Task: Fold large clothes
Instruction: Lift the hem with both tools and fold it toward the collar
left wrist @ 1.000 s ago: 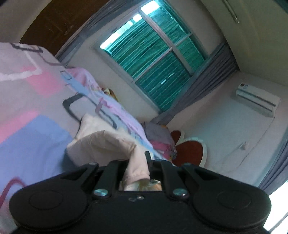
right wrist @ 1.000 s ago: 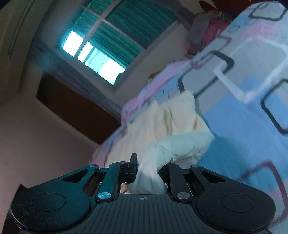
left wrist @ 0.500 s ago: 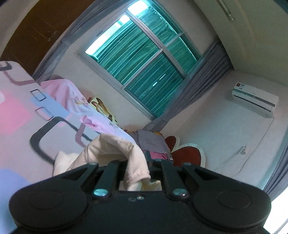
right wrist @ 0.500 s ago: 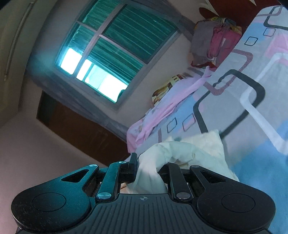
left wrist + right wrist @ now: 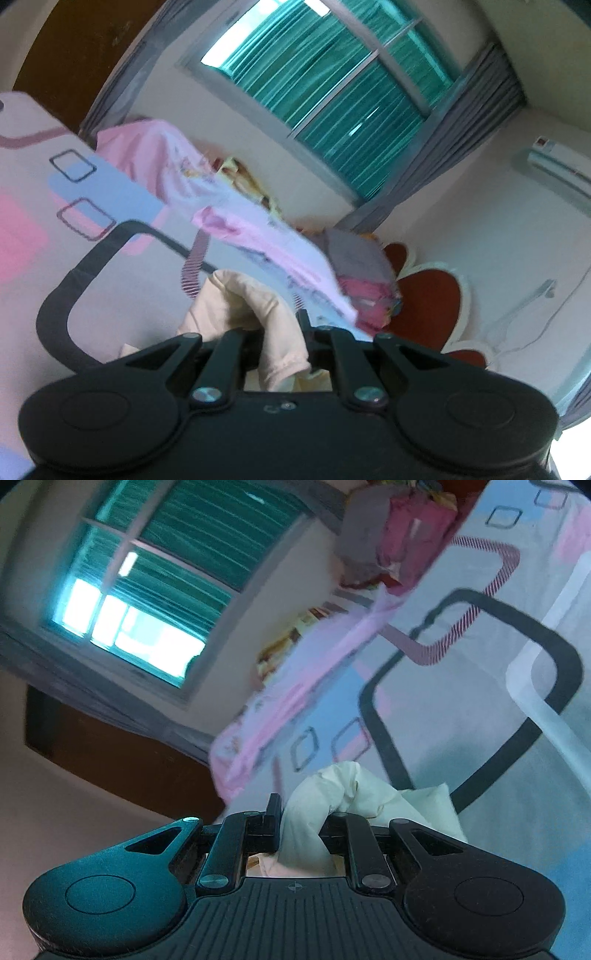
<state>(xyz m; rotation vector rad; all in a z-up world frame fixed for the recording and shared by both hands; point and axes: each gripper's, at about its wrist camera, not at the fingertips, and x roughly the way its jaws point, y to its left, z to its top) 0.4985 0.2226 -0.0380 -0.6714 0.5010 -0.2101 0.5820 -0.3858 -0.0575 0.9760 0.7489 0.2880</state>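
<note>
The left claw (image 5: pixel 282 332) is gripping a bunched fold of the cream garment (image 5: pixel 236 302), its jaws pinched tight on the cloth. The fabric is humping up just ahead of the claw and hanging down between the fingers, with a hemmed edge showing below. The right claw (image 5: pixel 301 819) is clamping another bunch of the same garment (image 5: pixel 332 797), which is bulging up between its jaws and spreading to the right of them onto the bed (image 5: pixel 480 720).

In both views the garment is sitting close in front of the claws, over the bedsheet (image 5: pixel 110 277), which is printed with pink, blue and dark rounded squares. Beyond it, a pink cloth (image 5: pixel 236 225) is lying along the far edge of the bed. A pile of grey and pink clothes (image 5: pixel 362 266) is sitting at the bed's end by a red headboard (image 5: pixel 428 299). A window (image 5: pixel 332 92) with green blinds is filling the wall behind, grey curtains (image 5: pixel 454 133) are hanging beside it, and an air conditioner (image 5: pixel 557 162) is sitting high on the adjoining wall. Both pictures are looking slightly blurred.
</note>
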